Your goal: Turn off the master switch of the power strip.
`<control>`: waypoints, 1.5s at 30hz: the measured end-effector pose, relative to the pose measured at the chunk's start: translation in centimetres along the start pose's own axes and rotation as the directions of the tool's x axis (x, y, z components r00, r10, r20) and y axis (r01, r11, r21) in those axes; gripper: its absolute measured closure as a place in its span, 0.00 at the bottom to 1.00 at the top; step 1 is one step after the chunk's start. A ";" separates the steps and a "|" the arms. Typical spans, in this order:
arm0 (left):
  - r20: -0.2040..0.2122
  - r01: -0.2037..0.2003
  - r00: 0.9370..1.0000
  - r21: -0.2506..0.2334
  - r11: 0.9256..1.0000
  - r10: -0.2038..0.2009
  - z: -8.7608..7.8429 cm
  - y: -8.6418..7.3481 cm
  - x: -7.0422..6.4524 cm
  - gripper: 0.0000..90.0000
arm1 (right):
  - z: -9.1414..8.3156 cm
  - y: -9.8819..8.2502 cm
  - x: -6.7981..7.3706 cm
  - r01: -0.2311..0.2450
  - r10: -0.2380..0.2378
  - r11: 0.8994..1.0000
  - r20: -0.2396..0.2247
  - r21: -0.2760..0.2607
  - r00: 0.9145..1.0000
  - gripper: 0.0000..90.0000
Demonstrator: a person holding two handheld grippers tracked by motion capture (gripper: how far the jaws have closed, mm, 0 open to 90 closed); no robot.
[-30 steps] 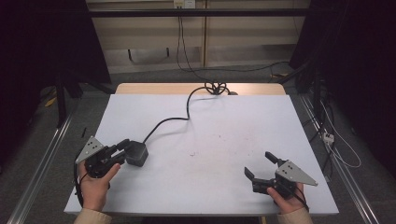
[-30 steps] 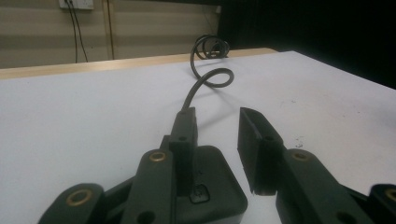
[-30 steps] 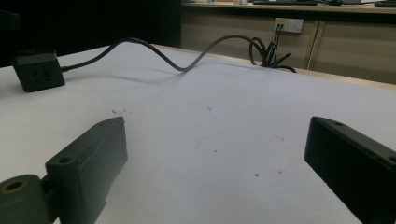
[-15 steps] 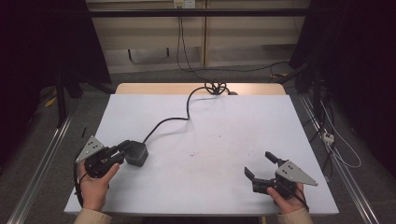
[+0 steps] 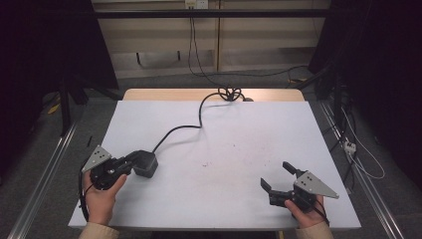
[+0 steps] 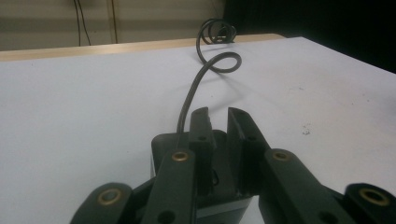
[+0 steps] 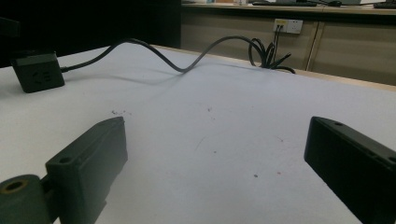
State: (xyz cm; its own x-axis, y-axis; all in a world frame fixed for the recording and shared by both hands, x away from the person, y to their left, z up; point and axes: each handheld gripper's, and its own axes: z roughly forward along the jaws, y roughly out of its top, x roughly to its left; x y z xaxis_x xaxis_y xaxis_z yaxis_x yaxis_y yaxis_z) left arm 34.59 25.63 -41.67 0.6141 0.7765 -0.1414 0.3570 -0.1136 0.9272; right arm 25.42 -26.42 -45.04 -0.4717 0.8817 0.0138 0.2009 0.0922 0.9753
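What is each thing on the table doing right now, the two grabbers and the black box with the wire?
left gripper: jaws nearly shut, over the black box.
right gripper: jaws wide open, holding nothing.
black box: flat on the white table, under the left gripper's jaws.
cable: attached to the box, lying slack, coiled at the table's far edge.

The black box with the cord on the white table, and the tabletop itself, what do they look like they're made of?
The black box looks like matte moulded plastic: dull, even surface, rounded corners. Its black cord seems rubber-sheathed, bending in soft loops. The white tabletop looks like a smooth matte laminate or sheet with small scuffs; a pale wood-coloured edge shows at the far side.
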 end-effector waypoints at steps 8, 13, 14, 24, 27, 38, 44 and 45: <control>-0.010 0.004 1.000 0.012 1.000 -0.004 0.0 -0.1 0.0 0.91 | 0.0 0.0 0.0 0.000 0.000 1.000 -0.004 0.000 1.000 0.06; -0.012 -0.001 1.000 0.022 1.000 0.001 0.1 -0.1 0.0 0.93 | 0.0 0.0 0.0 0.001 -0.001 1.000 -0.005 -0.002 1.000 0.06; -0.013 -0.002 1.000 0.021 1.000 0.002 0.1 -0.1 0.0 0.93 | 0.0 0.0 0.0 0.001 -0.001 1.000 -0.005 -0.002 1.000 0.06; -0.018 0.005 1.000 0.033 0.999 -0.005 0.1 -0.2 0.1 0.96 | 0.0 0.1 -0.1 0.002 -0.002 1.000 -0.006 -0.003 1.000 0.06; -0.020 0.010 1.000 0.040 0.999 -0.009 0.2 -0.2 0.0 0.96 | -0.1 0.1 -0.1 0.001 -0.001 1.000 -0.007 -0.004 1.000 0.06; -0.021 0.018 1.000 0.057 0.998 -0.017 0.3 -0.3 0.1 0.99 | -0.1 0.1 -0.1 0.000 0.000 1.000 -0.004 -0.006 1.000 0.06; -0.021 0.023 1.000 0.066 0.998 -0.022 0.4 -0.4 0.0 0.99 | -0.1 0.1 -0.1 0.000 0.000 1.000 -0.004 -0.006 1.000 0.06; -0.022 0.020 1.000 0.070 0.997 -0.018 0.4 -0.4 0.0 0.99 | -0.1 0.1 -0.1 0.000 0.000 1.000 -0.003 -0.007 1.000 0.06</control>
State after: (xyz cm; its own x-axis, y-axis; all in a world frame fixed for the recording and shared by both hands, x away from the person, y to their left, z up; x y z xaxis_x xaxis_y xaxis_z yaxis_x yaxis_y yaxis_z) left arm 34.76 25.44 -42.20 0.5922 0.7916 -0.1506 0.4176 -0.1417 0.8975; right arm 25.43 -26.57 -44.97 -0.4745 0.8802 0.0145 0.1953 0.0892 0.9767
